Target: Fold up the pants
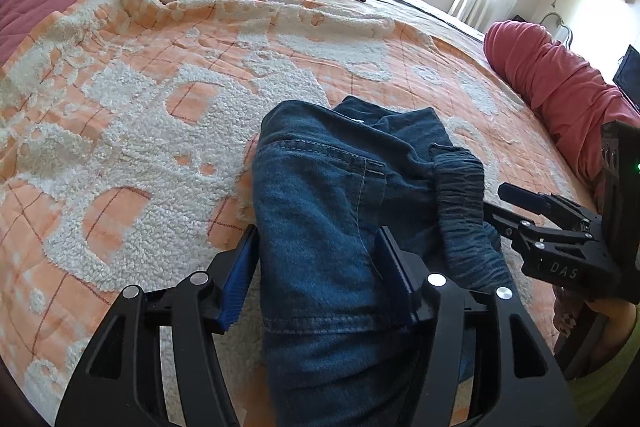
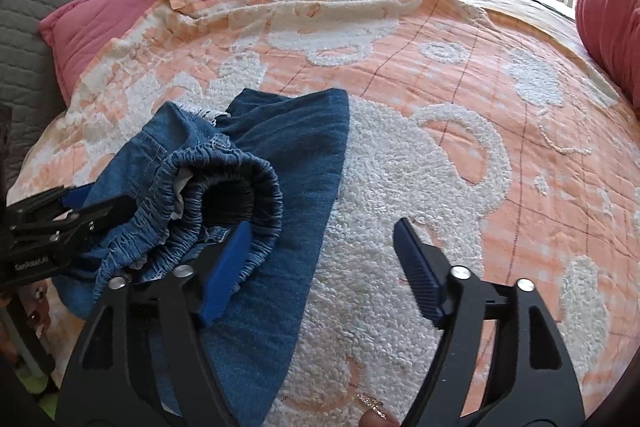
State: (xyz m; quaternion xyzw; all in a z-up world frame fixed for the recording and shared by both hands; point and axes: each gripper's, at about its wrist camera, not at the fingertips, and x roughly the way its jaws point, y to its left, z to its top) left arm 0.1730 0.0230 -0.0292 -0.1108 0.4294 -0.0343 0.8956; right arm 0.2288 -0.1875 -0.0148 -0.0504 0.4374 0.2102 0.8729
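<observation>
While the jeans [image 1: 332, 211] lie bunched on the bedspread [image 1: 120, 115], left gripper [image 1: 320, 275] straddles them, fingers apart; right gripper [image 2: 320, 275] beside them, spread wide.

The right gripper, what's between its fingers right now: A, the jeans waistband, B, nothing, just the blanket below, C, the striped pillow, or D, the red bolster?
B: the right gripper is open, with only the orange and white blanket showing in the gap; the jeans lie beside its left finger.

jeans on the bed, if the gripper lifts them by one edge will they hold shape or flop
The jeans will probably flop: the denim already sags in soft folds over the blanket. The gathered elastic waistband looks bulkier, so that end likely hangs heavier. The fuzzy blanket may drag on them if pushed.
</observation>
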